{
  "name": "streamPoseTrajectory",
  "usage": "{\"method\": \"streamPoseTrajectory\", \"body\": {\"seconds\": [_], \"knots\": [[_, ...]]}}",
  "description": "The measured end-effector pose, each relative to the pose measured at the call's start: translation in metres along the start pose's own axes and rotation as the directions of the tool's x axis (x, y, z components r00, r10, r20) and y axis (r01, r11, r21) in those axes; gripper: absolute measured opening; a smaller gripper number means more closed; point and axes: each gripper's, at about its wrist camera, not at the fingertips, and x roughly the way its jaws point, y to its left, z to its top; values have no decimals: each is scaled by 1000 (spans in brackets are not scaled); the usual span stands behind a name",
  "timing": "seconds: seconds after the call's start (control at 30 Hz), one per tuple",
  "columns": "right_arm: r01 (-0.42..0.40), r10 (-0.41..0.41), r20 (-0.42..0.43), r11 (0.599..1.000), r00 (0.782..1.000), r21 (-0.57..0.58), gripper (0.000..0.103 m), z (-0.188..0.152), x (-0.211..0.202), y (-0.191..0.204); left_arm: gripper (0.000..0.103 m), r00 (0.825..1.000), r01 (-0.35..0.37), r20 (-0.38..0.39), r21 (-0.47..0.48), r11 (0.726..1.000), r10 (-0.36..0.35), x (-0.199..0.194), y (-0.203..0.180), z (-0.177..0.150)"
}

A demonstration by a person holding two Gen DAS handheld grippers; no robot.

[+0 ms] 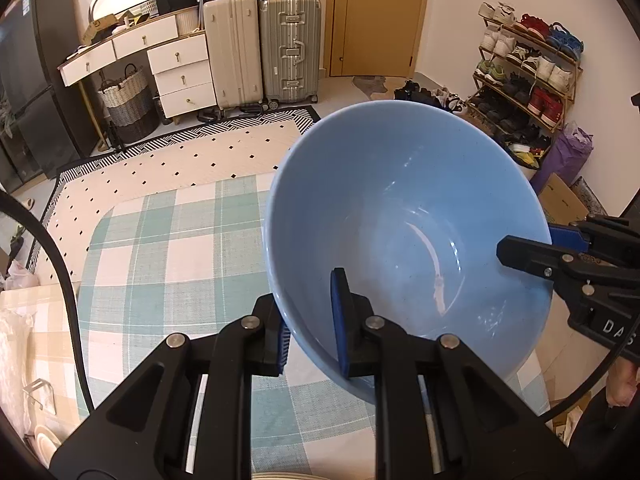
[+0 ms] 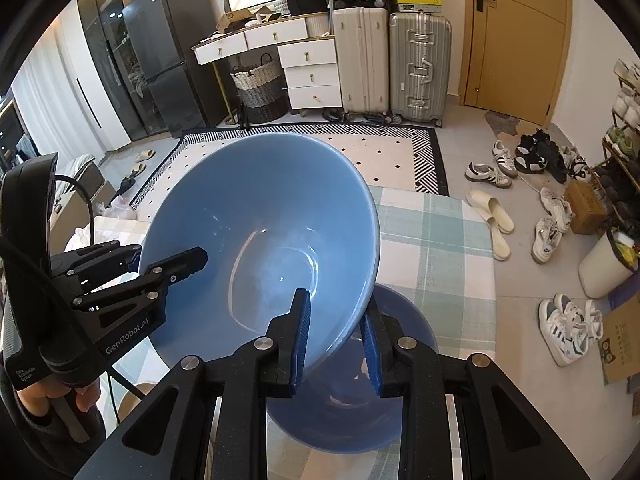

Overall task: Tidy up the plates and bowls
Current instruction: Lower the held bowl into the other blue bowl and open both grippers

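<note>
Blue bowl (image 1: 400, 208) pinched at rim by L gripper (image 1: 312, 328) & R gripper (image 2: 336, 340).

Even, bright indoor light; my views sharp throughout. Soft glare streaks inside the blue bowl (image 1: 400, 216) ahead of my hand-held gripper. Fisheye bends edges, corners black.

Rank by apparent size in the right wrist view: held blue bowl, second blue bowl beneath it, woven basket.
1. Held blue bowl, largest, though nearest the camera.
2. Second blue bowl, partly hidden; true size may match.
3. Woven basket, smallest, but farthest away.
</note>
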Motion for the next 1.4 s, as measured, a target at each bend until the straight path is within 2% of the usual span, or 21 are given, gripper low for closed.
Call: {"method": "streamPoseTrajectory", "body": {"seconds": [0.37,0.87,1.4], "knots": [[66,-66,14,998,998,-2,26,-16,-13,1,15,999,29,-27,38,999,-28,9,-27,-10],[87,-88,19,995,996,48,26,-42,-16,-19,16,998,47,-57,86,995,-42,26,-58,-29],[73,-73,-9,993,997,89,26,-62,0,-37,16,995,55,-92,116,992,-45,58,-59,-44]]}}
